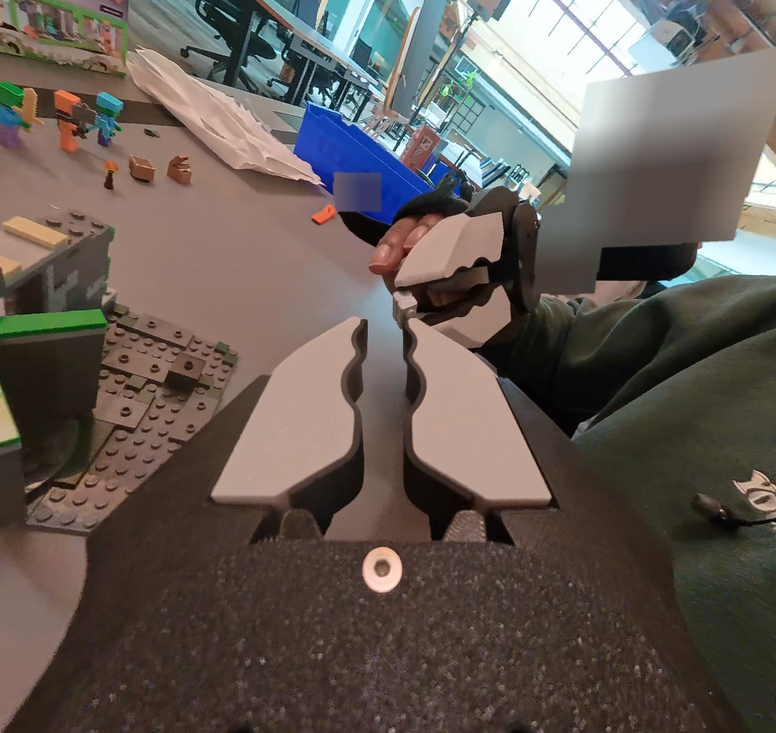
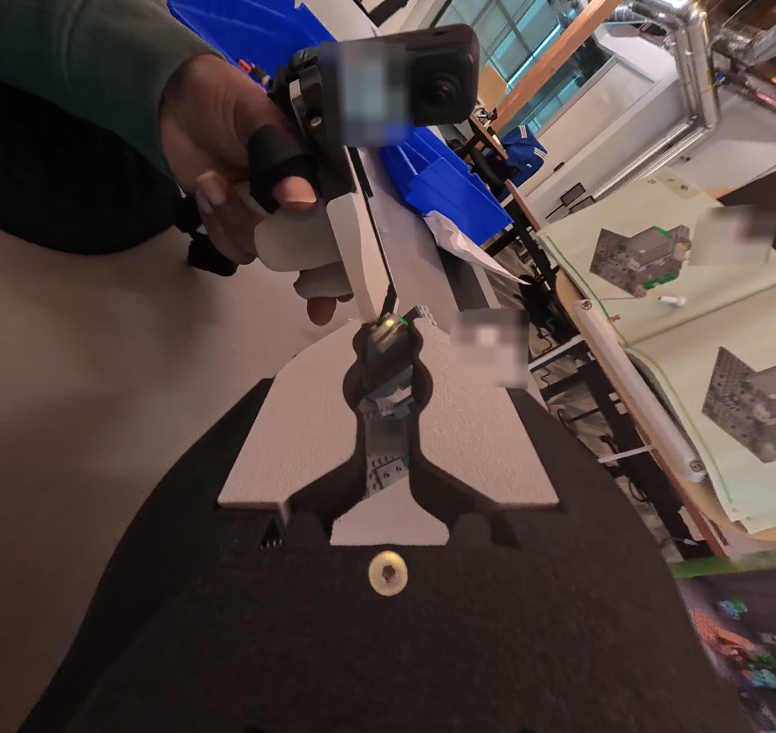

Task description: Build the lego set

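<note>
Right gripper point(image 2: 388, 337) is pinching a small grey lego piece point(image 1: 404, 304) at its fingertips, and the left wrist view shows that piece poking out between them, held up off the counter point(image 1: 252, 276). Left gripper point(image 1: 384, 326) stands with its fingers slightly apart and nothing between them, one tip touching or just beside the held piece; whether it bears on it I cannot tell. In the right wrist view, dark and grey studded parts sit in the gap between the right gripper's fingers, too blurred to sort out.

I judge the piece light, rigid and slick-sided, so it could twist or pop out under a corner pinch; flat opposite faces are the place to hold it. It is small and blocky, and its long axis seems to run out of the fingertips towards the left gripper, though that is hard to read. Down on the counter to the left lies the grey studded build point(image 1: 142, 393)
</note>
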The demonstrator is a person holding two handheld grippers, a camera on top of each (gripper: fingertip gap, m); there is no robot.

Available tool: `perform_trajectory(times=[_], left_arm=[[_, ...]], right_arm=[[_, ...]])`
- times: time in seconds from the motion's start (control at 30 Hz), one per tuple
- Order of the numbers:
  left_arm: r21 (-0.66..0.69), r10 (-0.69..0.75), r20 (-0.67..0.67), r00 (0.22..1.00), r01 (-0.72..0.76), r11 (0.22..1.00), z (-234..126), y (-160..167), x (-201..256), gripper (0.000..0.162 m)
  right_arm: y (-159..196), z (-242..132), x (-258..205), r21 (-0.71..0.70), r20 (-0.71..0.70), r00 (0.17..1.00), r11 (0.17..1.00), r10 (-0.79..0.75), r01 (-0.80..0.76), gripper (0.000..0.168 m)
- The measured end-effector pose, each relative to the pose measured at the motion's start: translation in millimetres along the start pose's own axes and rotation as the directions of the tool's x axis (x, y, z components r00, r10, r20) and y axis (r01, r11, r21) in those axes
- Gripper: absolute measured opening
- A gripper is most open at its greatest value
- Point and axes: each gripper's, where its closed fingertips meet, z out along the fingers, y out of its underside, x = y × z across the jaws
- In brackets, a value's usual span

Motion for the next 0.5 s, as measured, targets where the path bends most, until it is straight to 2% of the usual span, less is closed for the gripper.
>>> perform_trajectory(times=[0.17, 0.23, 0.37, 0.5], left_arm=[[0.008, -0.033, -0.057, 0.998, 0.034, 0.999, -0.3, 1.2, 7.7, 0.019], [0.0, -0.002, -0.028, 1.0, 0.002, 1.0, 0.5, 2.4, 4.9, 0.019], [0.01, -0.009, -0.026, 1.0, 0.009, 1.0, 2.2, 2.4, 4.2, 0.013], [-0.025, 0.046, -0.001, 0.999, -0.046, 0.999, 1.5, 6.4, 2.5, 0.008]], right_arm=[[4.7, 2.4, -1.4, -0.03, -0.019, 0.997, 0.997, -0.074, 0.073, 0.017], [4.2, 3.3, -2.4, -0.025, -0.018, 0.997, 0.997, -0.077, 0.077, 0.017], [2.0, 6.3, -6.0, -0.033, -0.024, 0.992, 0.991, -0.127, 0.126, 0.017], [4.1, 8.2, -9.3, -0.047, -0.026, 0.99, 0.989, -0.141, 0.139, 0.017]])
